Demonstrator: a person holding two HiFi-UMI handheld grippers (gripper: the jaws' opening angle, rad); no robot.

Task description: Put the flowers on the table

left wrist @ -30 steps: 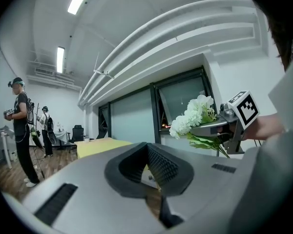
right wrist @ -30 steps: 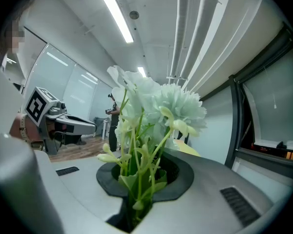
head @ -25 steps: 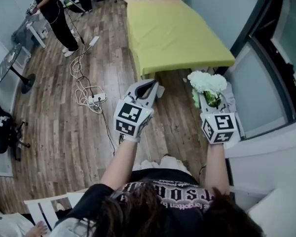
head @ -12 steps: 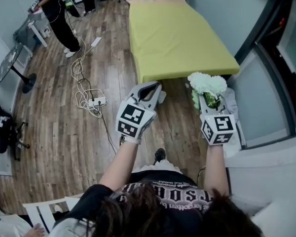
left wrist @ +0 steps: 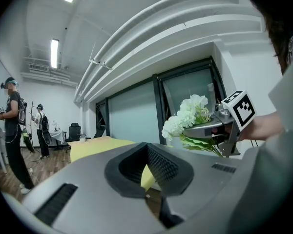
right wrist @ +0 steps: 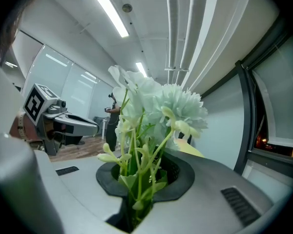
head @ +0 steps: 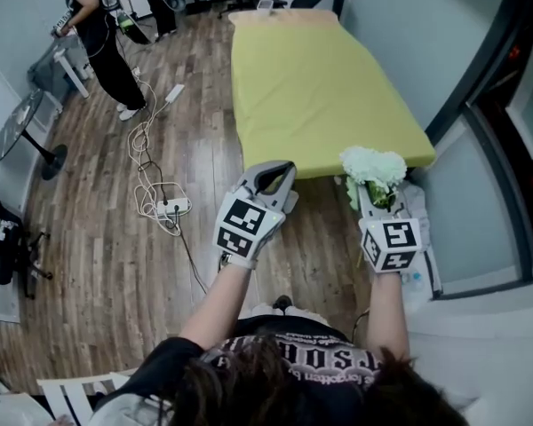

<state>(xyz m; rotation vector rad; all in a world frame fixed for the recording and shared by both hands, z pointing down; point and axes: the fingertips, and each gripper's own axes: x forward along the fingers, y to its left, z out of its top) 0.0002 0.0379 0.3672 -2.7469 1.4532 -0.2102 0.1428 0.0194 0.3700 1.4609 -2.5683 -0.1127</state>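
A bunch of white flowers (head: 373, 165) with green stems stands upright in my right gripper (head: 370, 192), which is shut on the stems (right wrist: 136, 179). The blooms (right wrist: 158, 106) fill the right gripper view, and the flowers (left wrist: 188, 118) also show from the left gripper view. The bunch hangs just off the near right corner of the long table (head: 311, 78) with its yellow cloth. My left gripper (head: 280, 174) is held at the table's near edge, to the left of the flowers. Its jaws meet at the tips with nothing between them (left wrist: 149, 172).
Wooden floor with a power strip and loose cables (head: 164, 189) lies to the left. A person (head: 93, 25) stands at the far left. A round stand (head: 22, 122) and a dark chair (head: 4, 238) are at the left edge. A glass wall (head: 489, 158) runs along the right.
Both grippers have come nearer to the table's near edge as the person steps forward. The flowers stay in the right gripper, now close to the table's corner.
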